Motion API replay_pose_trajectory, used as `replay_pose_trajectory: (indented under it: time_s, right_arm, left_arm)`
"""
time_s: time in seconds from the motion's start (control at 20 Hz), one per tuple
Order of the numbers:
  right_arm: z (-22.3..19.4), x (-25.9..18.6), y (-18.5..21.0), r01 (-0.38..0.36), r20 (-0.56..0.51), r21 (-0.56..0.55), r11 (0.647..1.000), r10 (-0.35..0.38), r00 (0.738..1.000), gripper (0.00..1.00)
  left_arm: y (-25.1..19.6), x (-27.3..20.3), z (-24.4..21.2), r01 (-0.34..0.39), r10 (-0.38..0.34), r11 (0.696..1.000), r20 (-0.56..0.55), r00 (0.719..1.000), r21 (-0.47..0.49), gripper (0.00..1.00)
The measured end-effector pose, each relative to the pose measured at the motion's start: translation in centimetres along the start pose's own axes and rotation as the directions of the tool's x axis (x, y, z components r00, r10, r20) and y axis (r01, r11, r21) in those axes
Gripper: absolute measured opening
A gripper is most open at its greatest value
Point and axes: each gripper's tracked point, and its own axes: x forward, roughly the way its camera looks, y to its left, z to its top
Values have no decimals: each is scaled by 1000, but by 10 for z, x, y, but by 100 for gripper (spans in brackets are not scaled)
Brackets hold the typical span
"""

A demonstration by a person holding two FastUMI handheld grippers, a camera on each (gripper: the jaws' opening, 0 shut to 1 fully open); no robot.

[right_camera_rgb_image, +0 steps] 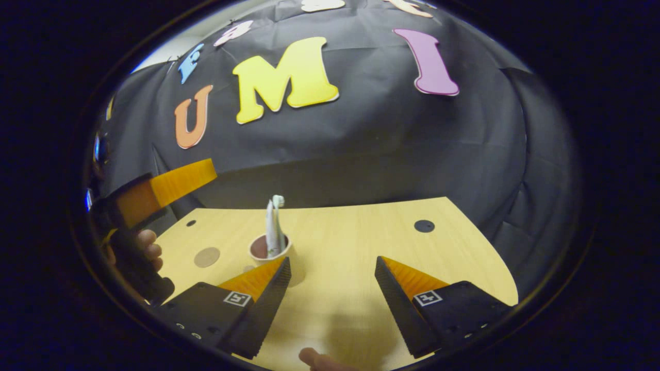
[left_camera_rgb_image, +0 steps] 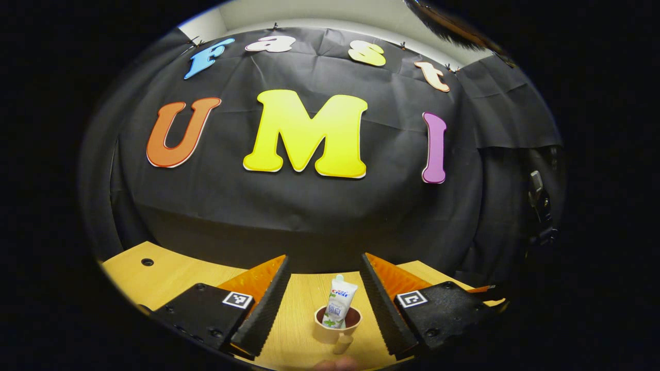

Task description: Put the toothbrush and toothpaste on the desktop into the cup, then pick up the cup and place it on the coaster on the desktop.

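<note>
A tan cup stands on the wooden desktop with a white toothpaste tube upright in it. My left gripper hovers above it, open, with the cup in the gap between its fingers and touching neither. In the right gripper view the cup holds the toothpaste tube and a toothbrush, head up. My right gripper is open and empty, right of the cup. A round brown coaster lies left of the cup.
One orange finger of my left gripper shows at the left of the right gripper view, above a hand on its handle. The desktop has a dark hole at its far right. Black cloth closes the back.
</note>
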Motion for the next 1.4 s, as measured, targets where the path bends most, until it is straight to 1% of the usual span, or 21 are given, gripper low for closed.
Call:
replay_pose_trajectory:
  time_s: [0.05, 0.15, 0.2, 0.3, 0.4, 0.55, 0.65, 0.7, 0.75, 0.8, 0.9, 0.95, 1.0, 1.05, 1.1, 1.15, 1.2, 1.25, 1.3, 1.35, 1.4]
  right_arm:
    - [-1, -4, 18, -17, -29, 6, 1000, 17, 999, 97]
    - [0, -4, 40, -38, -58, 19, 999, 39, 998, 97]
    - [0, -3, 48, -41, -67, 12, 999, 42, 997, 97]
    - [-2, 2, 61, -30, -85, -15, 999, 29, 996, 97]
    - [-11, 9, 79, -27, -127, -33, 999, 22, 992, 97]
    - [-23, 22, 97, -15, -186, 4, 1000, 15, 982, 97]
    - [-34, 32, 100, 30, -264, 9, 1000, -27, 964, 97]
    - [-40, 40, 102, 50, -315, 22, 998, -41, 948, 97]
    - [-47, 46, 102, 77, -377, 34, 996, -59, 924, 94]
    - [-53, 51, 103, 92, -426, 47, 995, -64, 903, 97]
    - [-62, 55, 104, 139, -524, 96, 986, -69, 849, 97]
    - [-64, 65, 107, 153, -560, 136, 979, -51, 827, 96]
    - [-67, 71, 104, 181, -603, 135, 974, -64, 795, 96]
    - [-73, 74, 101, 194, -651, 105, 975, -80, 755, 96]
    - [-76, 79, 98, 202, -667, 89, 975, -92, 739, 96]
    - [-80, 83, 96, 211, -696, 58, 976, -112, 710, 94]
    - [-87, 86, 96, 197, -736, 15, 980, -122, 666, 94]
    - [-92, 89, 99, 184, -755, 3, 983, -118, 645, 94]
    - [-94, 93, 101, 181, -760, -5, 984, -122, 638, 94]
    - [-99, 95, 101, 185, -770, -15, 983, -129, 625, 90]
    - [-104, 95, 97, 195, -784, -45, 980, -156, 601, 86]
  left_arm:
    - [13, -13, 2, -26, 26, 1000, -13, 1000, -3, 89]
    - [32, -32, 2, -66, 66, 998, -32, 997, -9, 90]
    - [45, -44, 3, -95, 94, 996, -36, 995, -7, 92]
    - [75, -64, 5, -173, 174, 985, -30, 984, 26, 93]
    - [106, -89, 3, -222, 224, 973, -25, 974, 63, 93]
    - [128, -116, 4, -246, 248, 967, -16, 969, 62, 93]
    - [141, -135, 9, -269, 271, 960, -18, 962, 76, 93]
    - [143, -146, 14, -268, 270, 961, -19, 963, 69, 93]
    - [143, -157, 21, -270, 272, 960, -24, 962, 70, 93]
    - [144, -166, 26, -269, 271, 960, -24, 962, 75, 93]
    - [146, -182, 40, -277, 280, 956, -21, 960, 96, 93]
    - [146, -191, 48, -275, 279, 956, -26, 960, 100, 93]
    - [148, -201, 60, -277, 281, 955, -29, 959, 103, 93]
    - [151, -210, 71, -279, 283, 954, -28, 959, 107, 93]
    - [155, -216, 80, -288, 292, 951, -22, 956, 113, 93]
    - [160, -224, 91, -298, 303, 946, -17, 953, 123, 93]
    - [168, -236, 110, -323, 326, 934, 9, 945, 153, 93]
    - [169, -243, 121, -332, 333, 927, 24, 943, 174, 93]
    - [170, -248, 126, -338, 339, 922, 31, 940, 190, 93]
    - [170, -253, 129, -343, 343, 917, 33, 939, 202, 93]
    - [169, -258, 130, -343, 344, 917, 30, 938, 205, 93]
